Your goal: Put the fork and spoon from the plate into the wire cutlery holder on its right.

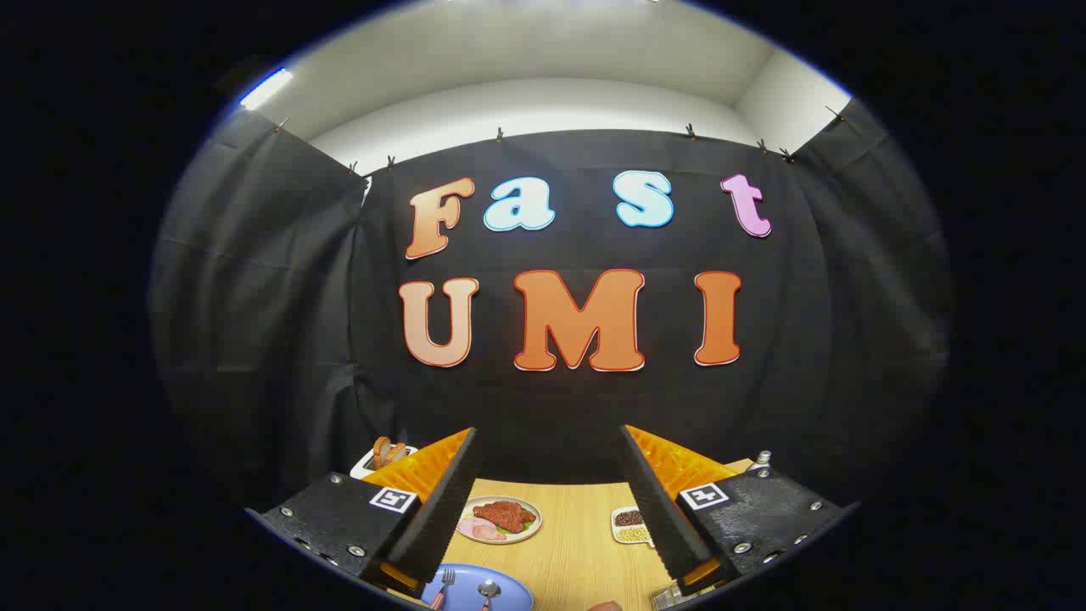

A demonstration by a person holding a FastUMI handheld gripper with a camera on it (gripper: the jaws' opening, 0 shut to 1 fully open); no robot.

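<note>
A blue plate [501, 581] lies on the wooden table below and between my fingers, nearer the left one. On it rest a fork [445, 585] on the left and a spoon [488, 590] to its right, heads pointing away from me. The wire cutlery holder [672, 597] peeks out under the right finger, to the right of the plate. My gripper [550, 509] hangs high above the table, level with the wall, open, with nothing between its fingers.
Farther back on the table [577, 543] sit a white plate of meat and ham [501, 518] and a small divided dish of beans [629, 524]. A tray with bread [383, 454] stands at the far left, a bottle top [763, 459] at the far right.
</note>
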